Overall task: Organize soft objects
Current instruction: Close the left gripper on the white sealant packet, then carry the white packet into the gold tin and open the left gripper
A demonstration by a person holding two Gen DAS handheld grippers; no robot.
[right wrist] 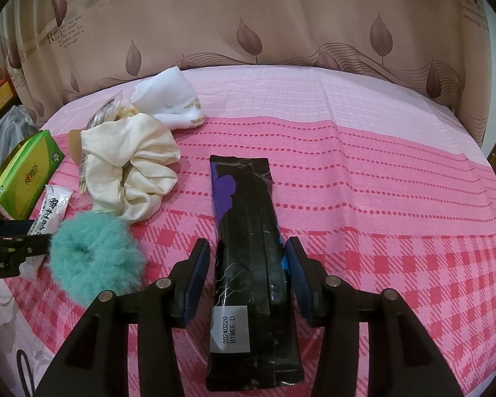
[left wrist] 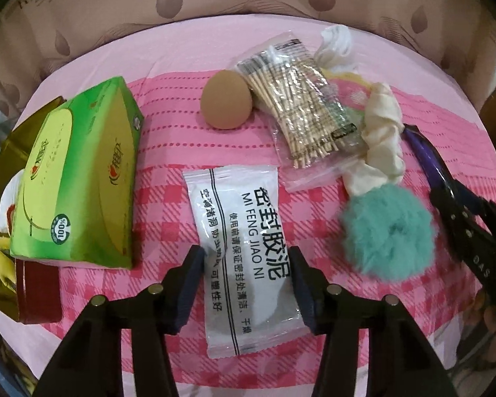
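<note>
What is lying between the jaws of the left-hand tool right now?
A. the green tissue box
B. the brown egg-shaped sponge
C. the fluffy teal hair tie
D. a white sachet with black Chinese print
D: in the left wrist view the white sachet lies flat on the pink checked cloth between the jaws of the left gripper, while the teal hair tie sits off to its right.

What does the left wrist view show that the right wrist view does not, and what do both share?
Left wrist only: the brown egg-shaped sponge in full and the gold box. Right wrist only: the date label on the black packet between the right gripper fingers. Both: teal fluffy scrunchie, cream scrunchie, white sachet, green tissue box, pink cloth.
</note>
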